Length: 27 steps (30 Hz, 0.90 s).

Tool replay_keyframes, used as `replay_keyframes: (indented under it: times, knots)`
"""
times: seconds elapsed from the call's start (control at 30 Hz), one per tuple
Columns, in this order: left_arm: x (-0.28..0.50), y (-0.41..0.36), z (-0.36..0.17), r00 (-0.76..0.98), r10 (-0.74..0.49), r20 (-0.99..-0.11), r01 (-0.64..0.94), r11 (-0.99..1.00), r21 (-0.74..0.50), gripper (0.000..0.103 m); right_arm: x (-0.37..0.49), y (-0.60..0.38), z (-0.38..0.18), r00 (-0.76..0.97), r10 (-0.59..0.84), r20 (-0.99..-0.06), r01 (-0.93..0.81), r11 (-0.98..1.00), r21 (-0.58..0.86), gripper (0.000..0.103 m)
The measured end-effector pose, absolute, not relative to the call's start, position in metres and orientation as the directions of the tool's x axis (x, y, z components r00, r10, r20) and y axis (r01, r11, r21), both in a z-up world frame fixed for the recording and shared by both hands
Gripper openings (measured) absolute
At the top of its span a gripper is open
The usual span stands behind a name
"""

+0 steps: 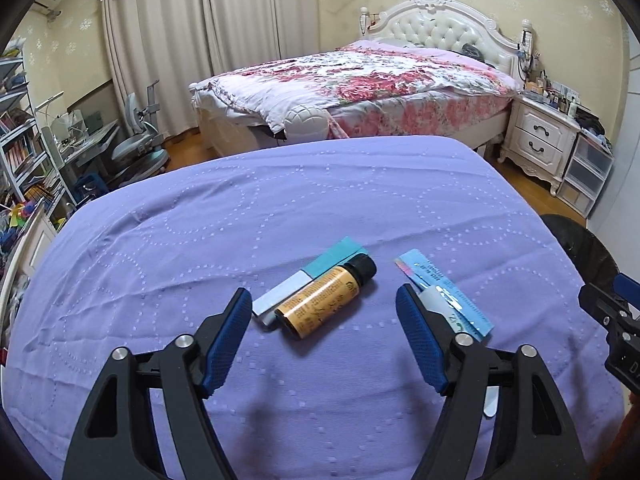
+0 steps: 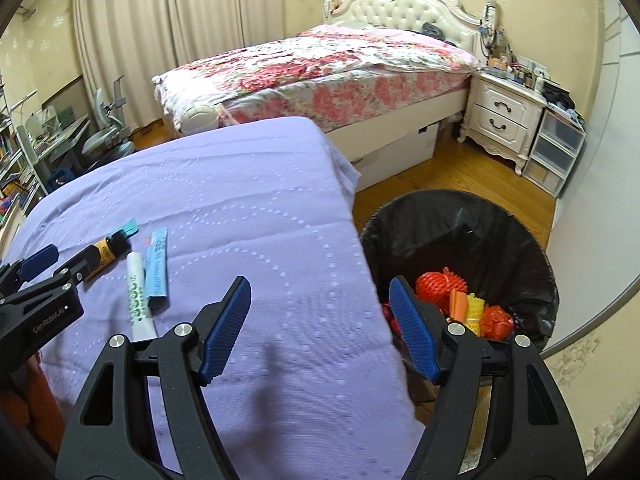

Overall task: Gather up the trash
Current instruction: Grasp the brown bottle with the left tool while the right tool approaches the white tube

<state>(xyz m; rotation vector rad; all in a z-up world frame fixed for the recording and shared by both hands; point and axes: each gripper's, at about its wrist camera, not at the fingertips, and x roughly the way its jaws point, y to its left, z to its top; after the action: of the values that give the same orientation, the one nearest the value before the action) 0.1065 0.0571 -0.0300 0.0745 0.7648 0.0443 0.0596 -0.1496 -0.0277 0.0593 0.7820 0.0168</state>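
left gripper (image 1: 322, 310): jaws apart with nothing between the pads, hanging over the purple cloth (image 1: 280, 208) and aimed down at the small brown bottle (image 1: 326, 301).
right gripper (image 2: 320, 306): also apart and empty, held above the cloth's right edge, with the bin (image 2: 460, 216) just past its right finger.
trash on the cloth: the bottle lies on its side with its black cap pointing away, touching a teal and white box (image 1: 308, 278); to the right, a white tube (image 2: 138, 296) and a blue packet (image 2: 157, 266) lie side by side.
bin: black-lined, on the floor just beside the table's right side, already holding red, orange and yellow netting (image 2: 464, 300).
step in hand: looks like lining up the left gripper on the bottle.
how to do it well: bring the pads down either side of the bottle's label, across its width. the far pad must slip between bottle and box, so come in from the cap-free end or nudge the bottle clear first.
risk: the bottle is round and may roll on the cloth. close squarely on the middle.
after: carry it over the bin's mouth before letting go, low enough that it lands inside.
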Motion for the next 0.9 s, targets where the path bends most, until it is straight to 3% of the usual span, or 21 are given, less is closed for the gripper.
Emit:
replay_keyframes:
  times: [0.33, 0.47, 0.9]
  knots:
    - [0.129, 0.051, -0.049, 0.684, 0.045, -0.728, 0.063, 0.991, 0.12, 0.052, 0.064, -0.133, -0.033, 0.695, 0.054, -0.717, -0.018, 0.998, 0.059, 0.07]
    - [0.132, 0.055, -0.054, 0.656, 0.019, -0.754, 0.084, 0.992, 0.098, 0.03, 0.065, -0.131, -0.034, 0.694, 0.063, -0.718, -0.028, 0.998, 0.061, 0.07]
    - [0.096, 0.074, -0.047, 0.67, -0.018, -0.742, 0.067, 0.997, 0.036, 0.026, 0.06, -0.118, -0.035, 0.692, 0.09, -0.716, -0.066, 0.996, 0.061, 0.07]
